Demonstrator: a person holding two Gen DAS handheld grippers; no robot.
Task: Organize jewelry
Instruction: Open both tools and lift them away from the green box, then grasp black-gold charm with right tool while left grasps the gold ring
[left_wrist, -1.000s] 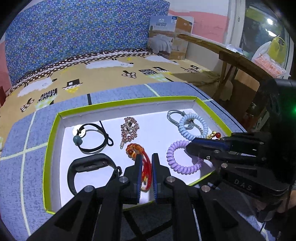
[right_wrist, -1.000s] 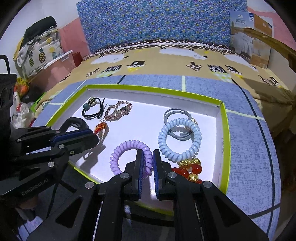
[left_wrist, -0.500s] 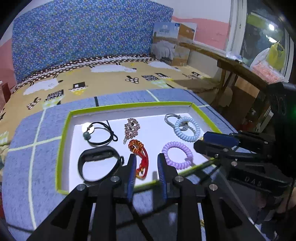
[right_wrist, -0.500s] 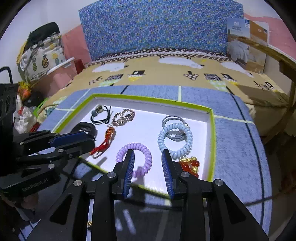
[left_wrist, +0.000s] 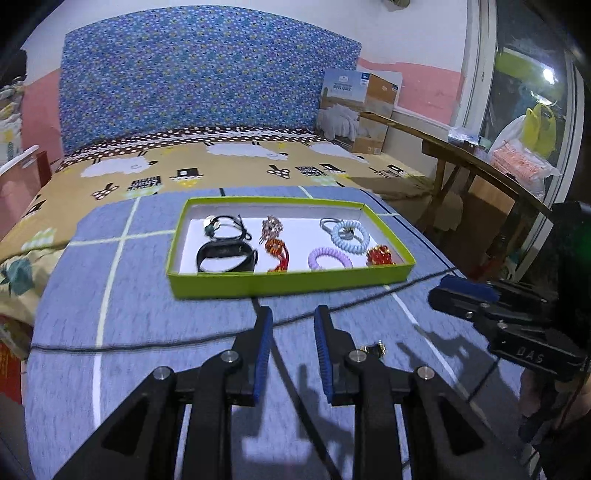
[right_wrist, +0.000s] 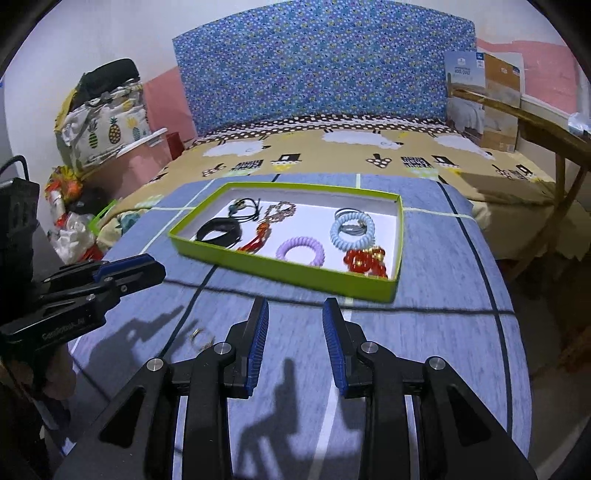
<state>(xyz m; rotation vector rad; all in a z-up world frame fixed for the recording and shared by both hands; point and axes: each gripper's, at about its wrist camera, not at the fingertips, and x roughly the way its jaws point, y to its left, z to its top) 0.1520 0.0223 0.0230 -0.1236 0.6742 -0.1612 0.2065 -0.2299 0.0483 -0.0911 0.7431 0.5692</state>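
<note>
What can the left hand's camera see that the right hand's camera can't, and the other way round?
Only the left wrist view shows the window with a yellow bag beside it. Only the right wrist view shows the pineapple-print bag by the wall. Both show the green tray holding the black band, purple coil tie and red beads, plus the boxed quilt. Both grippers, left and right, are open.

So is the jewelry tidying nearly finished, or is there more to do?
Mostly done: the green tray holds the black band, purple coil, blue coil and red beads. Left gripper and right gripper are open, holding nothing. One small gold piece lies outside.
</note>
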